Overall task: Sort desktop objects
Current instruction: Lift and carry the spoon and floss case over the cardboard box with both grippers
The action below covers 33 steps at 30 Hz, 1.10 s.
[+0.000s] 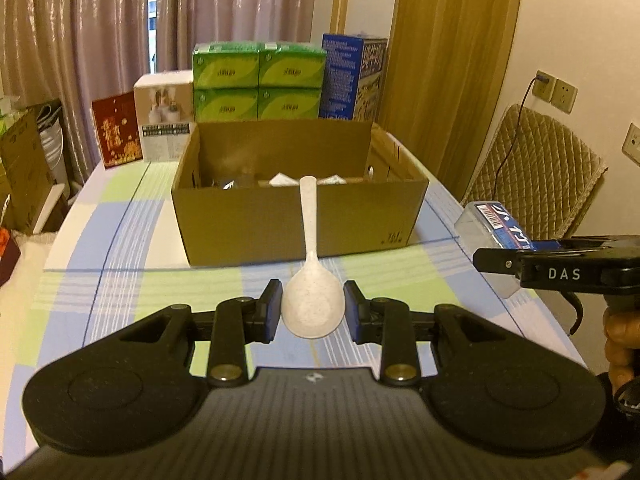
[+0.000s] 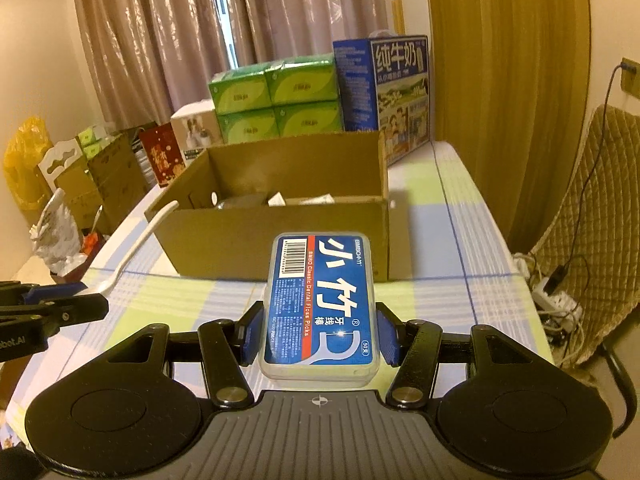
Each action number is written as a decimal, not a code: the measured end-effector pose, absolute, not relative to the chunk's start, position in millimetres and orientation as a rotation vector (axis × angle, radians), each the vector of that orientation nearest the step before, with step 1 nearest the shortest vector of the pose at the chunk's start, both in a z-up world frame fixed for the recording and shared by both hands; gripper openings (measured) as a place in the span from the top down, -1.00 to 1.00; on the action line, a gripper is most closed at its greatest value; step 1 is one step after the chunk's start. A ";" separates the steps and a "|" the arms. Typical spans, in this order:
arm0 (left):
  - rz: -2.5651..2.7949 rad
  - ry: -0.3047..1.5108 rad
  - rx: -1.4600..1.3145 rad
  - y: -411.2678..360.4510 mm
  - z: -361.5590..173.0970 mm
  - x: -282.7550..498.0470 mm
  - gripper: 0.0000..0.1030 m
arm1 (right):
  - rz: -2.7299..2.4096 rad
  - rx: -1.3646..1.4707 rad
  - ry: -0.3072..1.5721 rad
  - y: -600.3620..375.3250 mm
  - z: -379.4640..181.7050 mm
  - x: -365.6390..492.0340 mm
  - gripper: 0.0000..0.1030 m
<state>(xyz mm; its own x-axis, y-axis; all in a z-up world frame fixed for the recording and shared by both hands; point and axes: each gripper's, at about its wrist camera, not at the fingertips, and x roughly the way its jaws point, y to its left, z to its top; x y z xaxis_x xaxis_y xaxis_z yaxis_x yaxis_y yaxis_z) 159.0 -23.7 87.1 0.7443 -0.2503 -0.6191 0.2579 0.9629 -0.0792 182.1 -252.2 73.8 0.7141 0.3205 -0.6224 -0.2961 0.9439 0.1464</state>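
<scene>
Between the blue pads of the left tool point(image 1: 313, 312) sits the bowl of a pale speckled spoon point(image 1: 311, 280), its handle pointing straight ahead toward the cardboard box point(image 1: 256, 228). The left tool is drawn narrow around the bowl; its left pad touches the rim, while a sliver of gap shows at the right pad. The right tool point(image 2: 318, 334) is clamped on a clear dental floss pick case point(image 2: 320, 300) with a blue label, pads pressing both long sides, the case jutting forward over the checked surface point(image 2: 460, 240). Both things hang above that surface, just short of the box.

Beyond them the open box stands squarely in front, its near wall between the tools and its inside, where a few small white and dark items lie. Behind it are stacked green tissue packs point(image 1: 258, 80), a blue milk carton point(image 2: 384, 92), a white box point(image 1: 164, 116) and a red card point(image 1: 117, 130), then curtains point(image 1: 100, 20).

The left wrist view shows the right tool from the side at the right edge, with a hand point(image 1: 620, 344) under it. The right wrist view shows the spoon's side profile at its left, plus a quilted chair point(image 2: 592, 220) and a power strip point(image 2: 556, 300) on the floor.
</scene>
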 end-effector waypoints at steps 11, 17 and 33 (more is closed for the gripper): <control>-0.292 0.653 0.028 -23.5 106.8 184.5 0.47 | 0.360 -0.002 0.664 -244.9 92.4 208.7 -0.03; -0.292 0.651 0.048 -19.9 113.8 207.8 0.47 | 0.378 0.000 0.665 -240.8 96.7 231.7 -0.03; -0.300 0.711 0.064 -7.0 121.2 311.5 0.47 | 0.418 -0.007 0.700 -226.4 112.3 323.7 -0.03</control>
<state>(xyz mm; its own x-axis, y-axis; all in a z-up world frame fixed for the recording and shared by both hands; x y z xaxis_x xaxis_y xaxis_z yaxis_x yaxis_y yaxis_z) 311.5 -7.0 121.2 0.7171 -0.2489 -0.6511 0.2924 0.9553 -0.0431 323.7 -226.4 112.3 0.6857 0.3709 -0.6262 -0.3756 0.9173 0.1320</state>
